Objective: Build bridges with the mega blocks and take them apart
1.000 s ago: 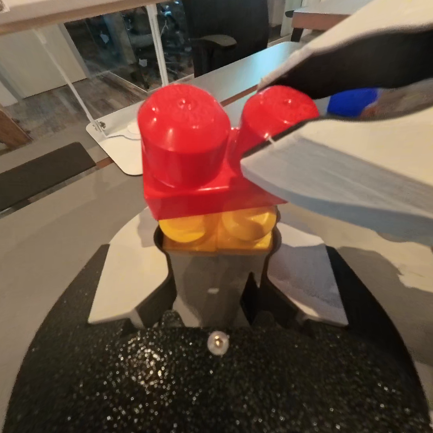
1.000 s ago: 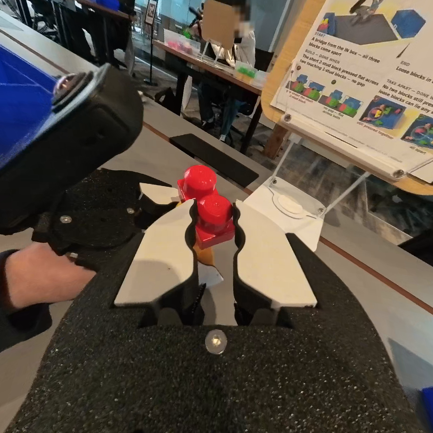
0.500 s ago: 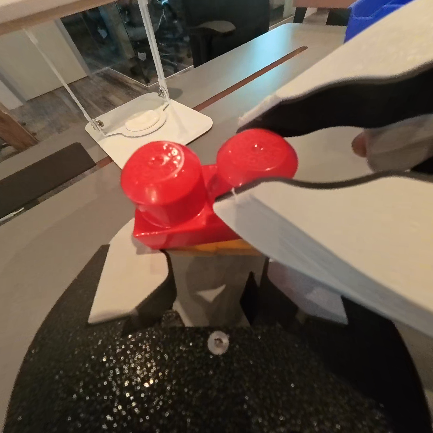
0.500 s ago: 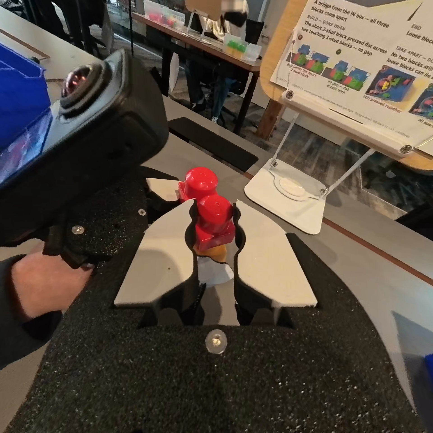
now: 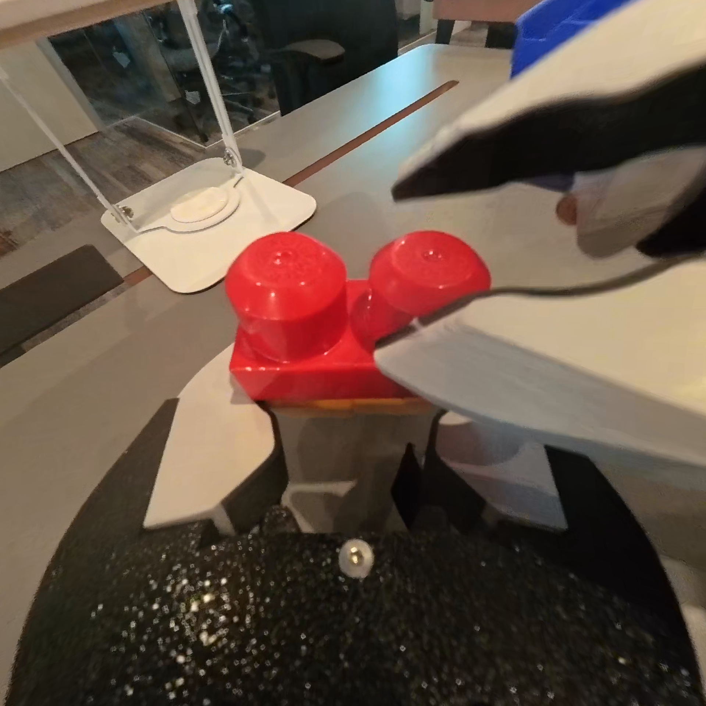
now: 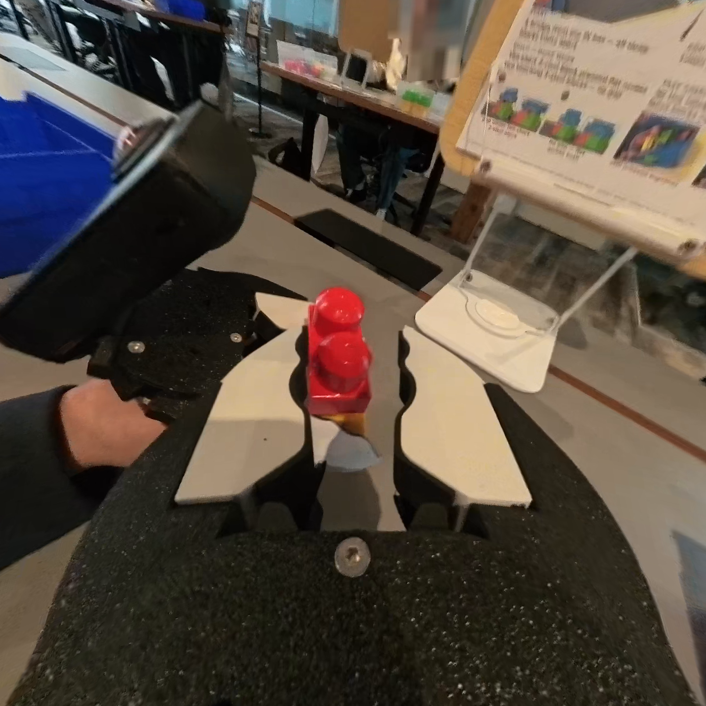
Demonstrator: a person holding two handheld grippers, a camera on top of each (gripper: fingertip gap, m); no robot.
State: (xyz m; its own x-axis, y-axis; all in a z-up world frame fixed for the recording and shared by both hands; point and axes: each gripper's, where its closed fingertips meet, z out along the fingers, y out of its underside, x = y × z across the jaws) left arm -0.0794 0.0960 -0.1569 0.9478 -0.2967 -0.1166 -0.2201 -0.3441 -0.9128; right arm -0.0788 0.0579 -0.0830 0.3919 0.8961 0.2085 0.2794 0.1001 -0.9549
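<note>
A red two-stud block (image 5: 324, 366) sits pressed flat on two yellow blocks (image 5: 344, 404), of which only a thin strip shows. My left gripper (image 5: 349, 420) is shut on the yellow blocks, one finger at each end of the pair. The right wrist view shows the red block (image 6: 340, 366), a bit of yellow (image 6: 353, 422) and the left gripper's fingers (image 6: 279, 309) at its ends. My right gripper (image 6: 349, 334) is open, its fingers standing either side of the red block without pressing on it. It also reaches in from the right in the left wrist view (image 5: 386, 267).
A white stand base (image 5: 229, 229) with clear legs holds an instruction board (image 6: 592, 95) just beyond the blocks. A blue bin (image 6: 46, 160) stands behind the left gripper. A black strip (image 6: 366, 244) lies in the grey table. A person's hand (image 6: 107, 424) holds the left gripper.
My right gripper pushed the red block down over the yellow studs, then opened and let go of it. My left gripper kept its hold on the yellow blocks.
</note>
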